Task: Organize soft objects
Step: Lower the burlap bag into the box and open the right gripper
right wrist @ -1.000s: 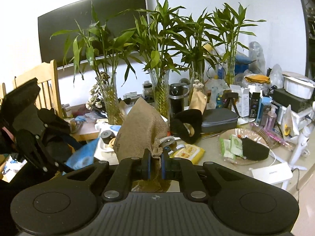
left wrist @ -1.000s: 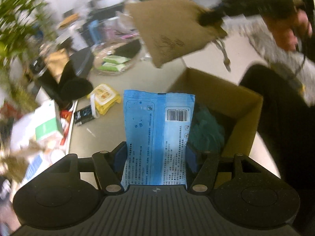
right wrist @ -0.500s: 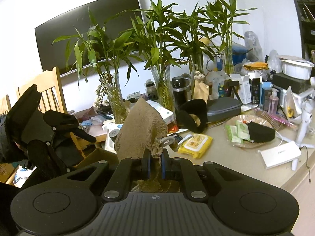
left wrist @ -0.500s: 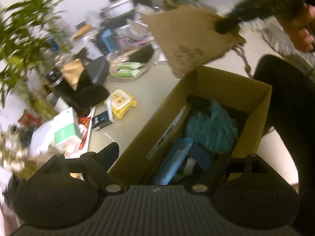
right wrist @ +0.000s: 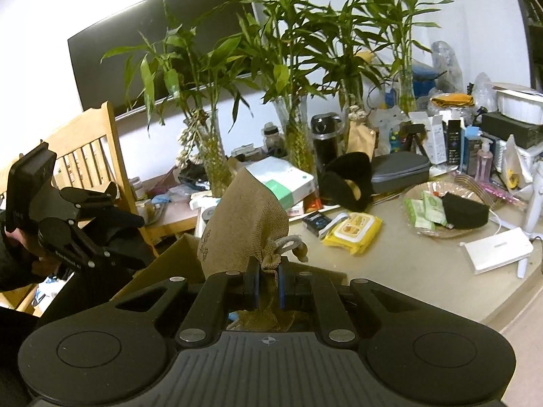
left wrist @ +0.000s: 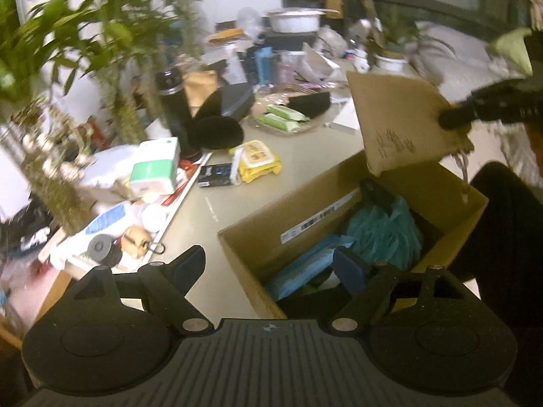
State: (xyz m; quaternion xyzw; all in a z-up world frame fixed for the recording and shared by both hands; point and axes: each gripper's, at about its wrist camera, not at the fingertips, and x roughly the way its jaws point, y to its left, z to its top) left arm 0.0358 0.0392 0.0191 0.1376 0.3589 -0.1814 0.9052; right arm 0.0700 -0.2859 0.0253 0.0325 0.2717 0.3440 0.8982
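Observation:
My left gripper (left wrist: 269,264) stands open and empty over the near corner of the cardboard box (left wrist: 271,224). Inside the box lie a blue packet (left wrist: 305,268) and a teal soft bundle (left wrist: 383,230). My right gripper (right wrist: 268,268) is shut on the drawstring neck of a burlap bag (right wrist: 244,224). In the left wrist view the burlap bag (left wrist: 400,129) hangs above the box's far side, pinched by the right gripper (left wrist: 454,120). The right wrist view shows the left gripper (right wrist: 125,203) open at the left, beside the box (right wrist: 176,261).
On the table lie a yellow wipes pack (left wrist: 258,161), a glass dish (left wrist: 305,127) with green packs, black earmuffs (left wrist: 217,129), a white-green box (left wrist: 156,166) and vases of bamboo (right wrist: 295,142). A wooden chair (right wrist: 85,156) stands behind the left gripper.
My left gripper let go of the blue packet, which now lies in the box, then opened wide and swung left. My right gripper keeps the burlap bag and has sunk slightly.

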